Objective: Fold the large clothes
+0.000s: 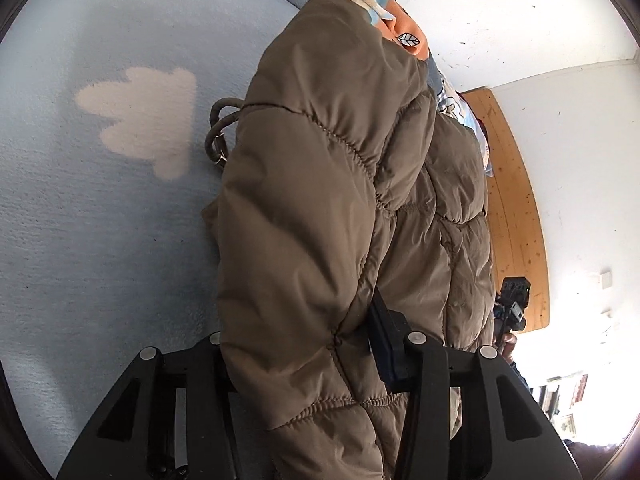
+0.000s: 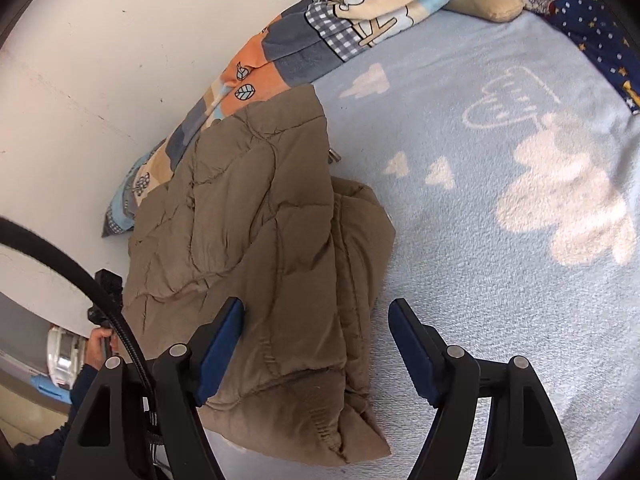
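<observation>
While the left tongs (image 1: 304, 360) clamp the jacket (image 2: 256, 248), the right tongs (image 2: 316, 344) gape wide, straddling its near corner on the bed (image 2: 500, 320).

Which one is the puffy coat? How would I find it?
Look at the pale blue blanket with white clouds. Near the wall lies the coat, beside a patchwork quilt. It alone is plain brown and puffy.

we see a taupe-brown quilted jacket (image 2: 256, 240) on a pale blue blanket (image 2: 480, 320) with white clouds, beside an orange-and-blue patchwork quilt (image 2: 304, 48).
</observation>
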A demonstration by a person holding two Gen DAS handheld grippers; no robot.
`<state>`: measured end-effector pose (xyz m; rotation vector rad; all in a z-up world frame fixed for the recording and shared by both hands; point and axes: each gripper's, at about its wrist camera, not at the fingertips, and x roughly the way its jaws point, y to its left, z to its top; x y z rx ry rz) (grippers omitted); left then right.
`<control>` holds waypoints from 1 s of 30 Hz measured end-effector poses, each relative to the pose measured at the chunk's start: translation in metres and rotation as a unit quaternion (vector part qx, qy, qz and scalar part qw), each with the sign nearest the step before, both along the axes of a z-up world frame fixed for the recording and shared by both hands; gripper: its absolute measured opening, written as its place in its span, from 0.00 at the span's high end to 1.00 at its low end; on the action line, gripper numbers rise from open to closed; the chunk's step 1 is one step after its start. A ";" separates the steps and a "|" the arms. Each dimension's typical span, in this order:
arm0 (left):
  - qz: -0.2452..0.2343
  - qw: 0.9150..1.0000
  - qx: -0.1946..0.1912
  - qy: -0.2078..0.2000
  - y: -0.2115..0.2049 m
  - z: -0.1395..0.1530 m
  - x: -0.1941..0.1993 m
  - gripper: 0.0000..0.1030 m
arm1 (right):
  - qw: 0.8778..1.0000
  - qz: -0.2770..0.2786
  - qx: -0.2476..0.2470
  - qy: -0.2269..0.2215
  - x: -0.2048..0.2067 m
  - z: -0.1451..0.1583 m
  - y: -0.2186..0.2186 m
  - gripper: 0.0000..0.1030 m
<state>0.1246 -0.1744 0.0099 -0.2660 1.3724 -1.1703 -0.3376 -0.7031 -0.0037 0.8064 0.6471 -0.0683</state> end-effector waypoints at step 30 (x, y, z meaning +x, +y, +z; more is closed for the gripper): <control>0.014 0.990 0.070 -0.120 -0.022 0.049 -0.037 0.65 | 0.985 0.133 -0.108 -0.001 0.094 0.019 0.038 0.60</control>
